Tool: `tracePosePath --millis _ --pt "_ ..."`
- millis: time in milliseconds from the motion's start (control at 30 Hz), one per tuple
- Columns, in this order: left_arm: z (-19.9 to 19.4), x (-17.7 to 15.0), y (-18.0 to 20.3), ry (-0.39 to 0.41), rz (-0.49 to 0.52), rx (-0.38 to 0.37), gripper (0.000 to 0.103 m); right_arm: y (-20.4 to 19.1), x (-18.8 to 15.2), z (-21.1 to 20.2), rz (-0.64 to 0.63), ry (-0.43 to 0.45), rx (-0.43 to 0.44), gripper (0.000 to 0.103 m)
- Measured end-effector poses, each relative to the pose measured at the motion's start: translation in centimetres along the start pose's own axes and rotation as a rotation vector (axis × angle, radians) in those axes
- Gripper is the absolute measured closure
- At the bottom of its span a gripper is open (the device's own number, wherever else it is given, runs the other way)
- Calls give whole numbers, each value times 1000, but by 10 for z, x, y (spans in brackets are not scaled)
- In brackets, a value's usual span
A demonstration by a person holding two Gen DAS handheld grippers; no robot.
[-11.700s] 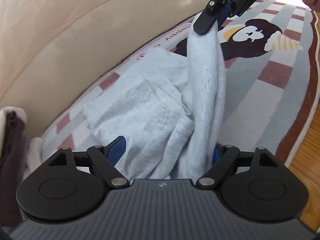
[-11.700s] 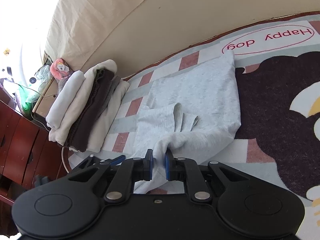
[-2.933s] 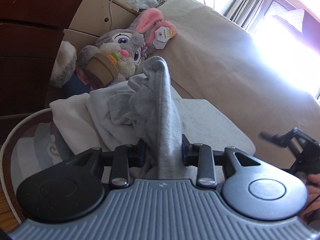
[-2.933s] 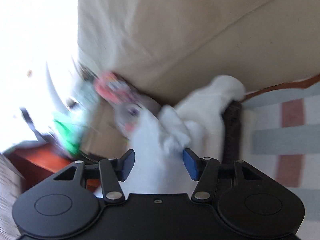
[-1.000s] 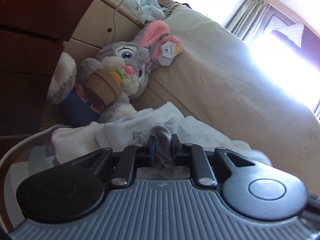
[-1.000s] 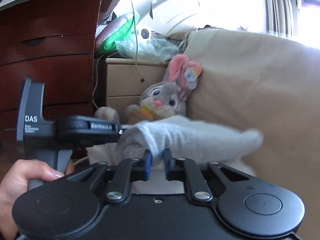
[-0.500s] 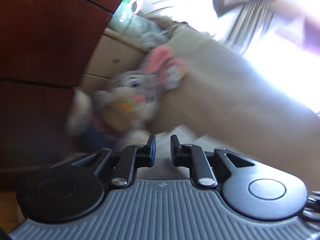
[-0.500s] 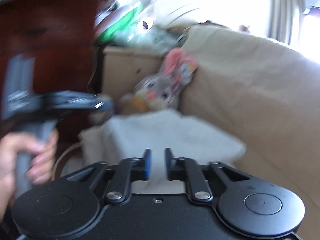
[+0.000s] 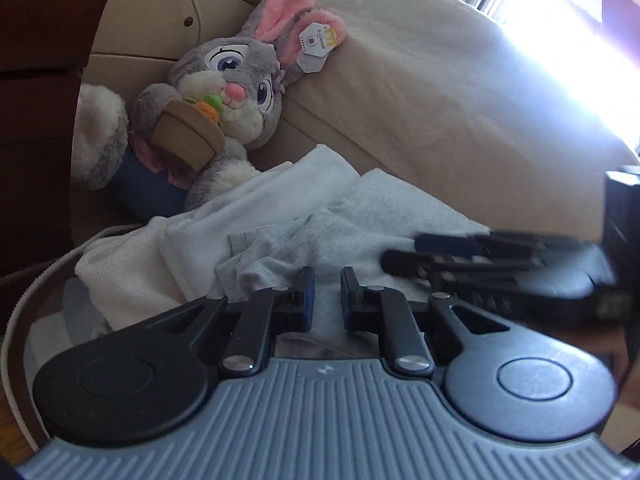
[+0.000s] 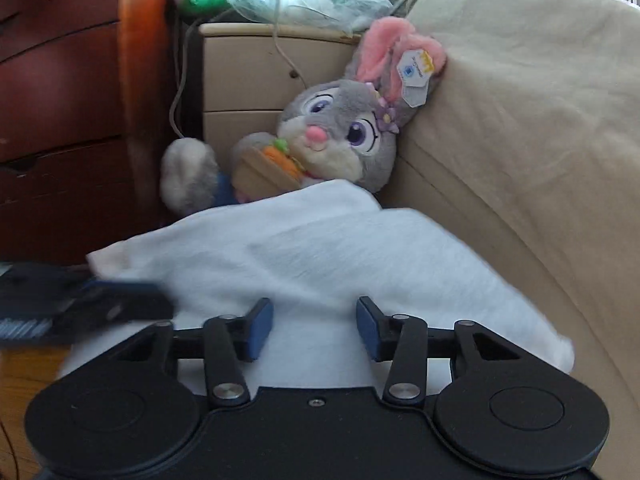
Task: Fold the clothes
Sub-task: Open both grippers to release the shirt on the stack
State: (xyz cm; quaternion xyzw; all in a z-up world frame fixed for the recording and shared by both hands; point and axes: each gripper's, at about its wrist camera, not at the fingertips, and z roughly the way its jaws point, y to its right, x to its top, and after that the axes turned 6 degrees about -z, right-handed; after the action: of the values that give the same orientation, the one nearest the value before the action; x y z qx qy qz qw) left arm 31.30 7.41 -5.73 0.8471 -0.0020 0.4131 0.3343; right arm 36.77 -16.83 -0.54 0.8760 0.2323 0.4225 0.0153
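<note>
The grey garment [image 9: 360,232] lies folded on top of a pile of folded clothes [image 9: 168,256], filling the middle of the left wrist frame and most of the lower centre of the right wrist frame [image 10: 320,256]. In the left wrist view a white knitted piece [image 9: 120,272] sits at the lower left edge of the pile and a pale smooth piece [image 9: 280,188] lies under the grey one.

The left hand-held gripper [image 9: 327,292] has its jaws nearly together, with a narrow gap between the blue pads. Grey cloth shows through the gap behind them, but whether the pads pinch it cannot be told. The same gripper appears blurred at the lower left of the right wrist frame [image 10: 120,304].

The right hand-held gripper [image 10: 314,328] has its jaws opening; they stand well apart, the pads clear of the cloth, with the near edge of the grey garment between and below them. It also enters the right side of the left wrist frame [image 9: 424,252] as a blurred dark shape just above the garment.

A plush rabbit [image 9: 224,80] with pink ears leans against a beige covered cushion [image 9: 440,100] in the upper middle of both frames, just behind the pile. A cream drawer unit [image 10: 248,80] stands behind the rabbit, and dark red wooden furniture [image 10: 60,80] fills the left side.
</note>
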Motion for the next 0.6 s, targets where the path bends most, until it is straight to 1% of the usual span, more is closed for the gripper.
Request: tracePosePath --millis 67,133,233,267,333,367,467,567,600 --pt "0 1 1 -3 -14 -6 89 12 9 15 1 -18 -66 53" --pt "-3 4 -2 1 -38 -20 89 30 13 19 115 -30 -77 52" --pt "-7 5 -8 11 -55 -34 89 31 22 12 196 0 -4 50" --pt "-6 4 -9 12 -51 -38 89 24 25 12 164 -6 62 51" --pt "-5 3 -10 10 -47 -41 89 12 29 23 103 -58 93 50" --pt "-4 2 -10 7 -49 -36 89 8 30 32 92 -84 75 51" --pt "-5 1 -13 -7 -54 -18 89 12 39 54 134 -68 26 51" --pt "-9 3 -17 -19 -53 1 89 26 47 73 213 -97 -80 52" --pt "-11 4 -19 -20 -52 11 89 33 46 73 250 -104 -114 52"
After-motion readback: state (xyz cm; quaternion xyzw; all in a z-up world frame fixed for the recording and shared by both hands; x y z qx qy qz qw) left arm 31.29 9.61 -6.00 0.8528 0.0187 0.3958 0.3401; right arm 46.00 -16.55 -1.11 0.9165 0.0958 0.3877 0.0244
